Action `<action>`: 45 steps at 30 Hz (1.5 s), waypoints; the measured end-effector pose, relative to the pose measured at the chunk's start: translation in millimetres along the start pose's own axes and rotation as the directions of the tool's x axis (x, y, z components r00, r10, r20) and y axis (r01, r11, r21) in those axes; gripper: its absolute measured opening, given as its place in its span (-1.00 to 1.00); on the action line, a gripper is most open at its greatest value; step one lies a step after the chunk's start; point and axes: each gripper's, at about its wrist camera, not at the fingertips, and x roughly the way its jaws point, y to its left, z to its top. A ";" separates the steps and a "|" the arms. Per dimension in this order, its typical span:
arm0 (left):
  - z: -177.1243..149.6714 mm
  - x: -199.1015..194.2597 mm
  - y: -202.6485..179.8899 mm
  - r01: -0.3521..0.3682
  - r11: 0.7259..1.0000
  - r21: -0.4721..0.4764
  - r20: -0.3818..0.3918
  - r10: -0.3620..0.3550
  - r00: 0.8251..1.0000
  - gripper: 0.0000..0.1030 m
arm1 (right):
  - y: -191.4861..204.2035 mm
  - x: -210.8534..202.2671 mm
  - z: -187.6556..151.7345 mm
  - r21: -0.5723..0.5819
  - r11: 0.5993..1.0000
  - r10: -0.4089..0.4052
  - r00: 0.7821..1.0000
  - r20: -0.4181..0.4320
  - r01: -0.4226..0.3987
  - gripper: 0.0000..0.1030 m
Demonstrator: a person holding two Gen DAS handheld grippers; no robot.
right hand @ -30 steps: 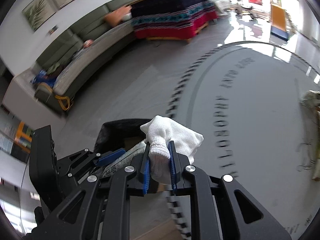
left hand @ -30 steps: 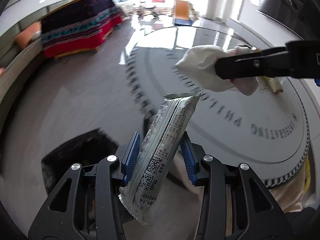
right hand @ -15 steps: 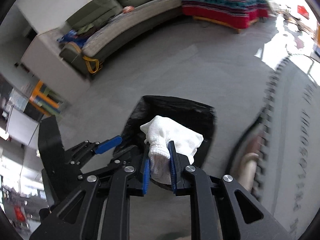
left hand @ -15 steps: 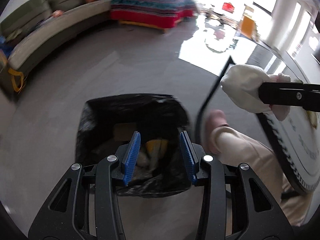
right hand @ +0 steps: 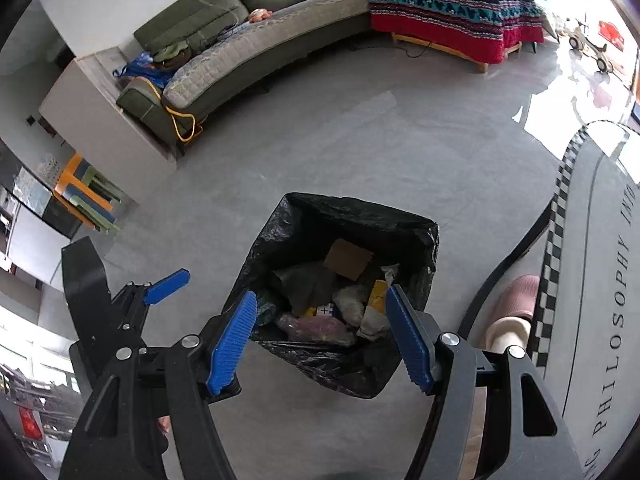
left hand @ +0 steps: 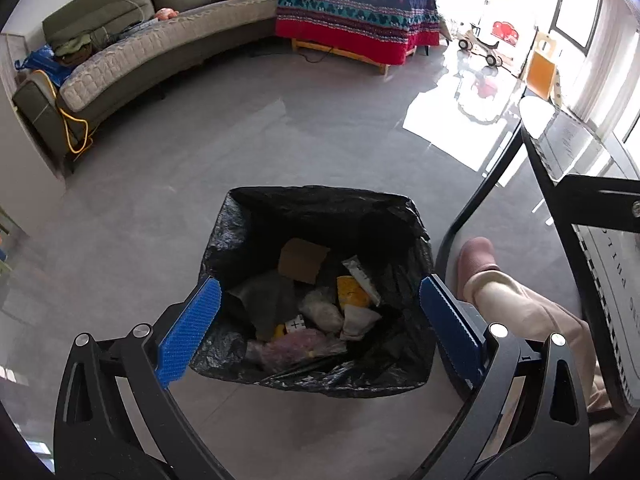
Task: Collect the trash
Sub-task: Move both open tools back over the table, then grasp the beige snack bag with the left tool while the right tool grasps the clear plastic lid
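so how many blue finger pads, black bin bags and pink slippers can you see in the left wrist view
blue ribbed finger pads: 2
black plastic bin bag: 1
pink slipper: 1
total: 4

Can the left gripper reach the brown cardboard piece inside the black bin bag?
Probably yes: the left gripper, jaws opening and empty, hangs over the bag's open mouth, and the cardboard lies uncovered.
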 end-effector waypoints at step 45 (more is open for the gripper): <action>34.5 -42.6 -315.0 0.337 0.814 0.473 -0.055 -0.354 0.934 0.88 | -257.4 -197.7 -135.3 0.504 0.838 -0.355 0.909 0.218 0.207 0.41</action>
